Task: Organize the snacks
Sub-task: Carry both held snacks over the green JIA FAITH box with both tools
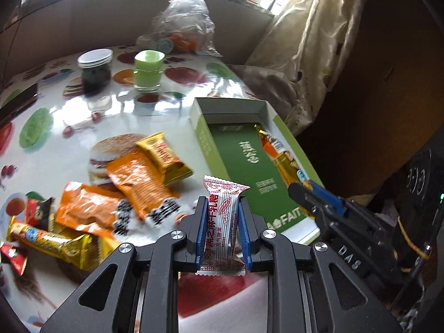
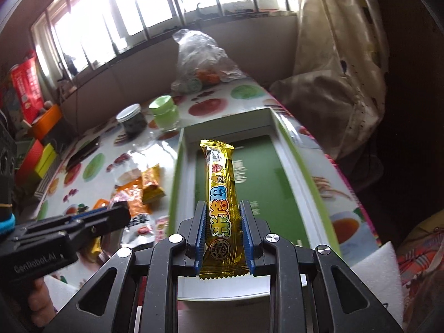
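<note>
Two grippers are at work, each clamped on one snack. The left gripper (image 1: pixel 222 230), low centre in its own view, has its blue pads pressed on a white candy (image 1: pixel 222 222) wrapped in red print, with large red Chinese characters running down it. The right gripper (image 2: pixel 224 236) pinches a long gold bar (image 2: pixel 220 208) with coloured cartoon lettering, held above the open green box (image 2: pixel 277 177); in the left view that box (image 1: pixel 251 163) lies at centre right, white Chinese writing on its green floor and the letters "FAIT" at its near end. The right gripper's body reads "DAS" in the left view; the left gripper's body reads "GenRobot.AI" in the right view. On the fruit-printed table (image 1: pixel 69 127), lower left of the left view, lies a loose pile: two orange packets (image 1: pixel 111 202), one yellow packet (image 1: pixel 163 152), one more gold bar (image 1: pixel 47 238), and small red pieces, blurred. Upper left stand two jars: one dark jar (image 1: pixel 95 70) with a silver lid, one green jar (image 1: pixel 148 69). One clear plastic bag (image 1: pixel 183 25) sits behind them.
</note>
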### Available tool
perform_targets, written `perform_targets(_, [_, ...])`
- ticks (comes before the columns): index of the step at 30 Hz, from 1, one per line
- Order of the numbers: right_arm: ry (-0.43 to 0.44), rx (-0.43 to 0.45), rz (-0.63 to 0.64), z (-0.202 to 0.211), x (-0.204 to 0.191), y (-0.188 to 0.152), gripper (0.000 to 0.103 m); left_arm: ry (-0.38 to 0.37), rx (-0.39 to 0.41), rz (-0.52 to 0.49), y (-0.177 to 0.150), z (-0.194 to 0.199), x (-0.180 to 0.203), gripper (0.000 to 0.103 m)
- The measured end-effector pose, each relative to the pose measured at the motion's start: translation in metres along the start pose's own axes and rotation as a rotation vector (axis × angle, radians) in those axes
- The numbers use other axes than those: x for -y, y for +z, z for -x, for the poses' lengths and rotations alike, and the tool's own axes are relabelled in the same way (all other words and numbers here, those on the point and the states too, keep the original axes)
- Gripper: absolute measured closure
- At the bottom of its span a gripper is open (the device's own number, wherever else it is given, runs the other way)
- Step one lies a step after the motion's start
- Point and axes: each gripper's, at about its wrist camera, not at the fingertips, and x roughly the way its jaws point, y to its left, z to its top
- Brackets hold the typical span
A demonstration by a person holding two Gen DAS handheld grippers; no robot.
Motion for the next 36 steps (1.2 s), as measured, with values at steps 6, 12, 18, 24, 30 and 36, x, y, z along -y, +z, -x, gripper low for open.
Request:
perform_targets(6, [-0.054, -0.016, -0.019, -0.004, 0.020, -0.008, 0.081, -0.025, -0.024, -0.014, 0.017, -0.024, 0.022, 0.081])
perform_targets(12, [-0.092, -0.026, -0.022, -0.008, 0.030, -0.013, 0.081, -0.026, -0.065, -0.017, 0.022, -0.046, 0.034, 0.081])
perform_targets(18, [-0.115, -0.039, -0.008, -0.013, 0.034, -0.016, 0.081, -0.014, -0.101, -0.028, 0.019, -0.063, 0.038, 0.081])
perform_targets(24, [-0.134, -0.047, 0.023, -0.016, 0.028, -0.018, 0.081, 0.001, -0.121, -0.027, 0.019, -0.074, 0.039, 0.081])
perform_targets(30, [-0.133, -0.052, 0.025, -0.017, 0.027, -0.019, 0.080, -0.001, -0.141, -0.021, 0.017, -0.079, 0.039, 0.081])
perform_targets(36, [-0.139, -0.053, 0.018, -0.017, 0.027, -0.020, 0.080, -0.014, -0.155, -0.027, 0.017, -0.082, 0.039, 0.080])
